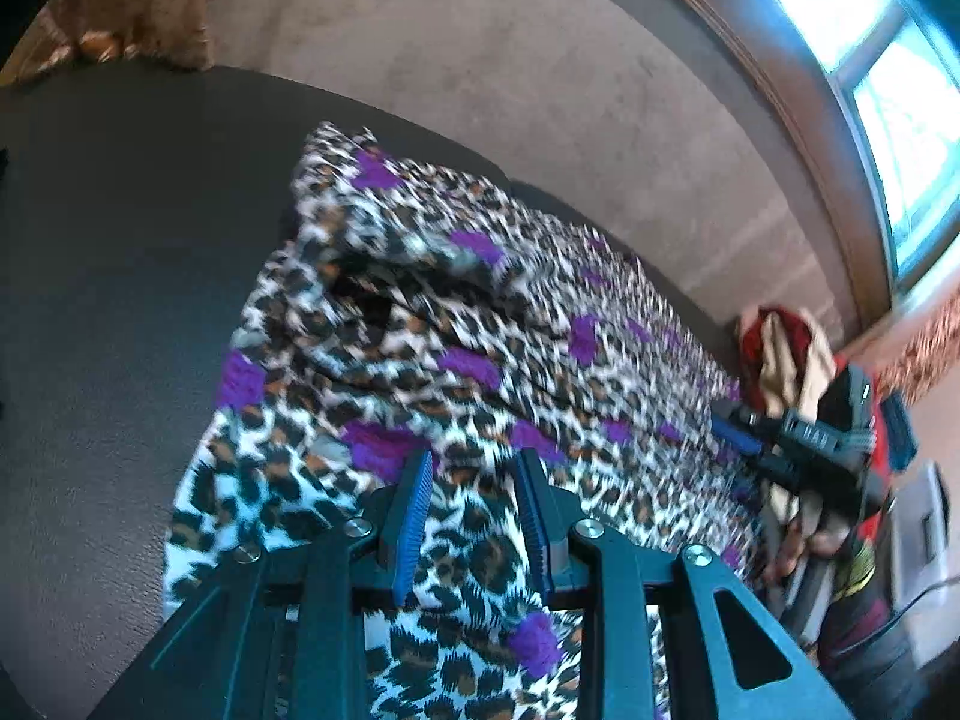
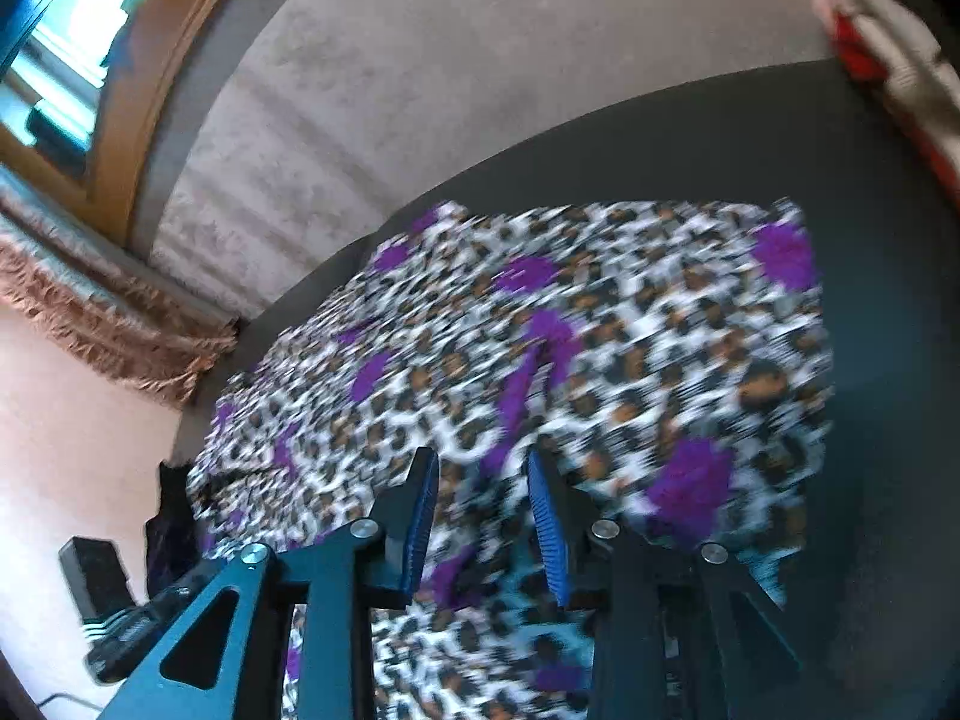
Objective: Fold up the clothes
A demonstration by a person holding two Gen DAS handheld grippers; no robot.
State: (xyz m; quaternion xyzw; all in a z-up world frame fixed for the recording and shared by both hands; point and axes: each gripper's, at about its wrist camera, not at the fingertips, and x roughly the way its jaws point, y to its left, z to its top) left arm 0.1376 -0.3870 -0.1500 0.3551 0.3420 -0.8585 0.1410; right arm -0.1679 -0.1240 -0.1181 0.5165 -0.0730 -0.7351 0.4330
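Roughly, left wrist view: blurred with motion, looking down along the left gripper (image 1: pixel 474 480).
Left fingers: blue-padded fingers (image 1: pixel 414 516) spread apart; the cloth lies under the gap, but whether the pads touch it I cannot tell.
Garment: a leopard-print cloth with purple patches (image 1: pixel 456 348) lies rumpled on a dark grey surface (image 1: pixel 120 300), running from the centre toward 4 o'clock, with a raised fold near its far end at 12 o'clock.
Other gripper: the right gripper (image 1: pixel 744 441) shows at 3 o'clock, at the cloth's edge; its finger state cannot be read in this view.
Surroundings: a red and cream bundle of fabric (image 1: pixel 780 348) just behind that gripper, a window (image 1: pixel 888 90) at 2 o'clock, a pale wall (image 1: pixel 510 60) at 12 o'clock.

Right wrist view: also blurred.
Right fingers: the right gripper (image 2: pixel 483 468) has its blue-ridged fingers (image 2: pixel 552 540) parted, nothing pinched between the pads, the cloth lying below them.
Garment: the leopard-print cloth (image 2: pixel 600 348) spreads fairly flat across the centre on the dark surface (image 2: pixel 870 480).
Surroundings: window (image 2: pixel 66 60) at 10 o'clock, frilled fabric trim (image 2: pixel 108 324) at 9 o'clock, a dark box-like device (image 2: pixel 102 588) at 8 o'clock.
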